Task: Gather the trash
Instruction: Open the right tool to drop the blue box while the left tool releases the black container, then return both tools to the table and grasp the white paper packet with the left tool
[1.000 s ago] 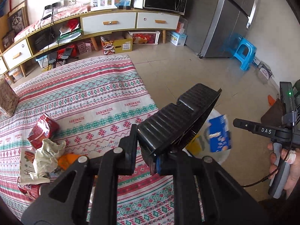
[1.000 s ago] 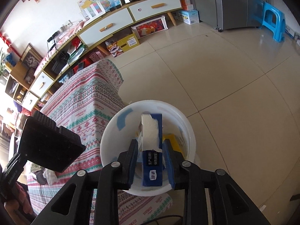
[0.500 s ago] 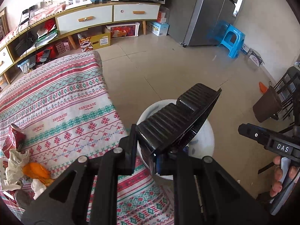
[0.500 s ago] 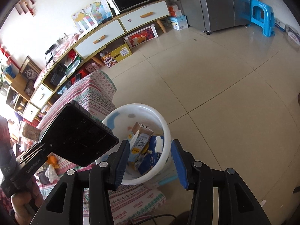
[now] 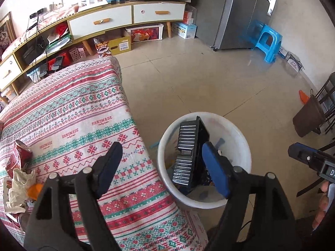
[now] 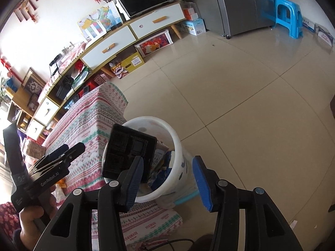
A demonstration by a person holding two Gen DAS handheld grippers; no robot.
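The step in hand is the drop. The black ribbed tray (image 5: 191,156) stands on edge in the white bucket (image 5: 242,146) on the floor, just off the near corner of the table (image 5: 73,108) with its patterned cloth. Its upper half sticks up above the rim, leaning on the other rubbish inside, so I judge it released but not yet settled.

The left gripper (image 5: 161,167) is opening, its fingers spread wide. One blue pad hangs over the cloth by the table's edge. The other is over the bucket mouth, close beside the tray's flat back; whether it touches cannot be told. Nothing is pinched between them.

The right gripper (image 6: 167,179) is also opening, fingers apart and empty. From its view the tray (image 6: 128,152) sits beyond its left finger, not between the two, and the bucket (image 6: 178,146) shows through the gap.

More rubbish lies near the table's left edge: a crumpled paper (image 5: 19,186), an orange scrap (image 5: 35,189) and a red wrapper (image 5: 19,152). The next move, as I judge it, calls for drawing the left gripper clear of the tray without tipping the bucket, then reaching across for that pile.
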